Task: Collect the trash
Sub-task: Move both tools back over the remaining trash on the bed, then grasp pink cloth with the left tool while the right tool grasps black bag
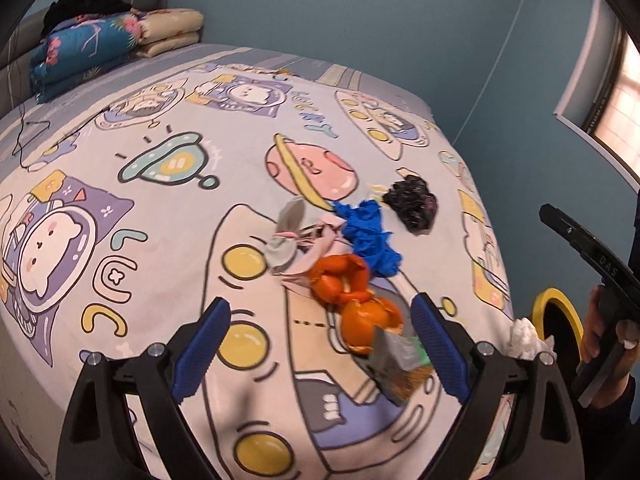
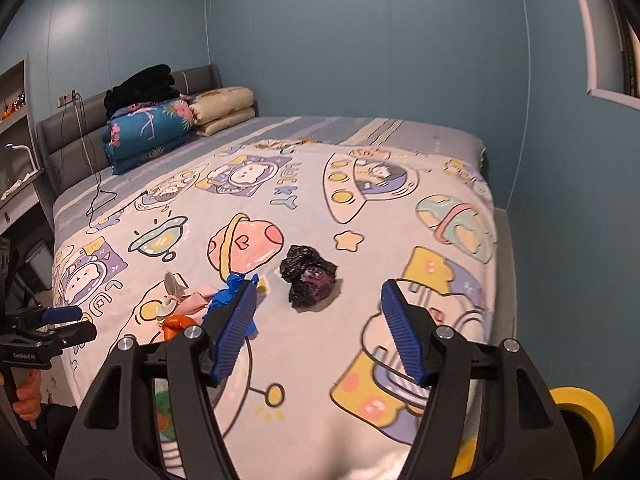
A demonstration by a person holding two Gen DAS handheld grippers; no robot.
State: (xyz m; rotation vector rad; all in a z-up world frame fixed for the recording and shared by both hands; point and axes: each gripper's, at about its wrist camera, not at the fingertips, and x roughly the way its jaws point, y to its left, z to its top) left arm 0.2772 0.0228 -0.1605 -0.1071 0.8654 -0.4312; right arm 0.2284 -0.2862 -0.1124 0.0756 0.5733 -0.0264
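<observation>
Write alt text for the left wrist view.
The open left gripper hovers over orange peel and a torn wrapper on a cartoon-print bed. Beyond lie blue plastic and a crumpled black bag.

The bedspread (image 2: 304,360) carries the printed word "LUCKY" in pastel letters beside the cartoon astronaut patches, seen clearly in the right wrist view and partly in the left one. The black handle of the right gripper (image 1: 608,268) bears small pale letters reading "DAS". A small white label on the left gripper (image 2: 24,356) is too blurred to read.
</observation>
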